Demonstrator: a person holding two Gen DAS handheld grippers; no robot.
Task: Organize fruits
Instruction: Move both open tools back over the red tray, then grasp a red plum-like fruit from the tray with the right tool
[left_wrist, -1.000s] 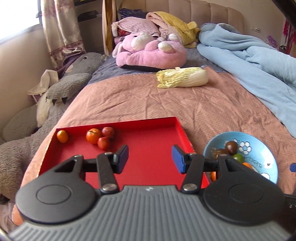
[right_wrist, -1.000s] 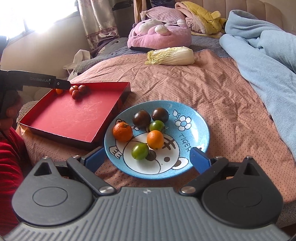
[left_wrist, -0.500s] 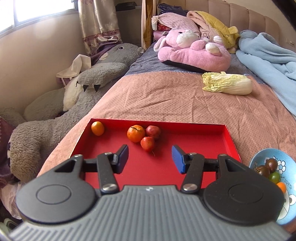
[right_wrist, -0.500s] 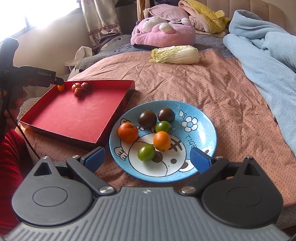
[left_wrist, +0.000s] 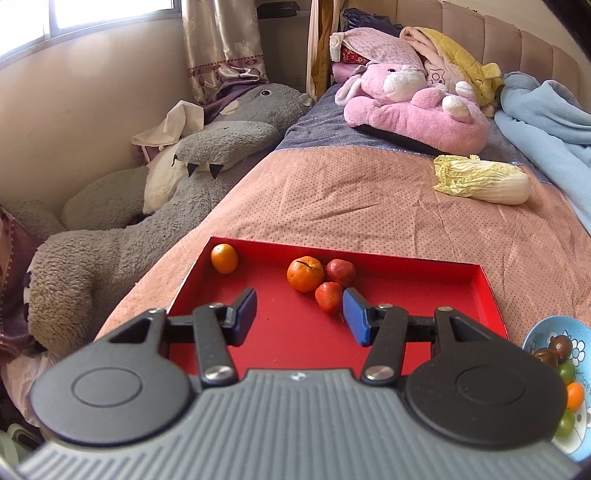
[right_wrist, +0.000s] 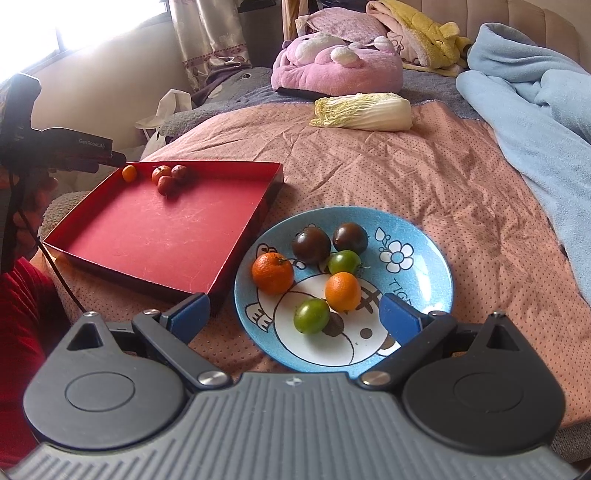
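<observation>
We see the left gripper (left_wrist: 299, 316) over the red tray (left_wrist: 424, 264), jaws spread, nothing between; four fruits (left_wrist: 305, 274) along tray's far edge; right gripper (right_wrist: 295, 315) jaws spread wide over blue plate (right_wrist: 428, 273) holding six fruits (right_wrist: 272, 272).

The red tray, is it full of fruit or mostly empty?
Mostly empty. The red tray holds only four small fruits bunched near its far edge; the rest of its floor is bare.

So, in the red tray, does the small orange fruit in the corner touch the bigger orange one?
Apart. The left wrist view shows bare red tray floor between the small orange fruit and the bigger orange one.
</observation>
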